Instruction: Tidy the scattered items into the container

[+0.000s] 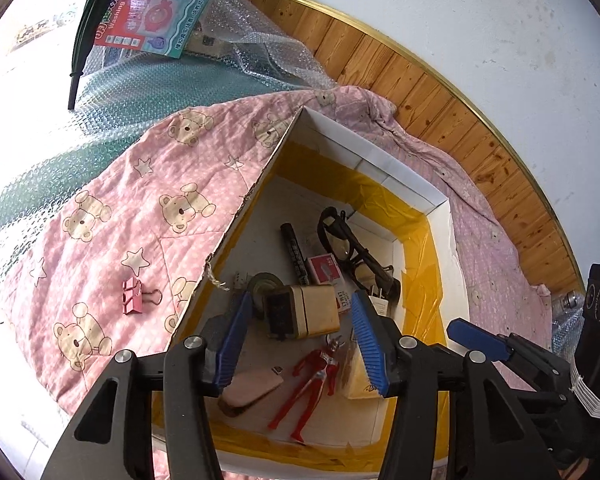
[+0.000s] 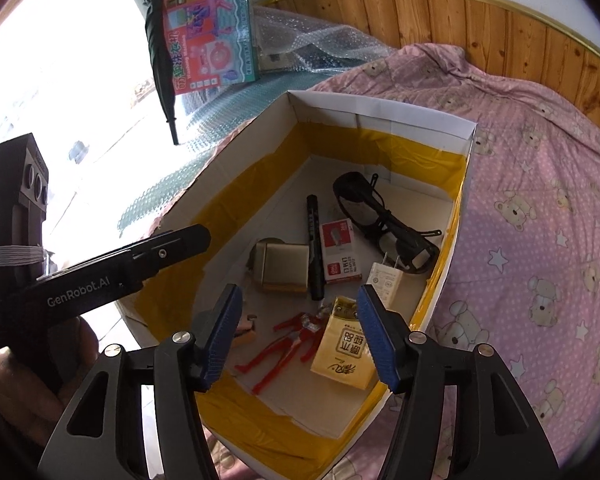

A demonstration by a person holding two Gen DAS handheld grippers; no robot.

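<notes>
The left gripper (image 1: 300, 336) and right gripper (image 2: 300, 332) both have fingers wide apart, holding nothing, above the cardboard box (image 2: 420, 118). A pink binder clip (image 1: 134, 296) lies outside on the bear blanket (image 1: 112, 208), left of the left fingers.

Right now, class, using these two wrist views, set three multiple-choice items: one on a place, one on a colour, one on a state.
1. Where does the pink metal binder clip lie?
A on the pink bear-print quilt
B in the box
C in the jaws

2. The tape lining the white cardboard box is:
A blue
B yellow
C green

3. The left gripper is:
A shut on the clip
B open and empty
C shut on a pen

Answers: 1 A, it sits outside the box wall; 2 B, yellow strips cover the inner walls; 3 B, its jaws stand apart holding nothing.
</notes>
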